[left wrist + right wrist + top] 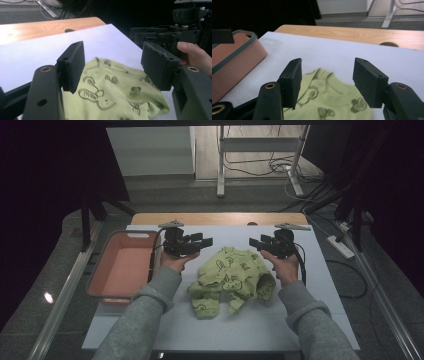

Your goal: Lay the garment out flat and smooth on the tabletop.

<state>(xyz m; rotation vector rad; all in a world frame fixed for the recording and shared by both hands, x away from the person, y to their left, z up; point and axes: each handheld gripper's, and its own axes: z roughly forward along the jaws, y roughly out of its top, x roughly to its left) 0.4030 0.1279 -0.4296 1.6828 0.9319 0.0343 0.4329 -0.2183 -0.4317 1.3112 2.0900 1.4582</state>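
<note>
Both claws, left [206, 242] and right [256, 242], released, empty, flanking shirt's [231, 279] far edge for a two-sided pickup. Crumpled on counter [260, 322]; bin [119, 268] waiting left.

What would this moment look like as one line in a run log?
left gripper: open, empty | right gripper: open, empty | green garment: crumpled on white mat | pink bin: left

grey ribbed-cuff sleeves on both forearms; left gripper [206, 242] and right gripper [255, 242] matte black, blocky scuffed pads, brass-ringed holes, grey three-cornered top plates, black cables trailing.
</note>
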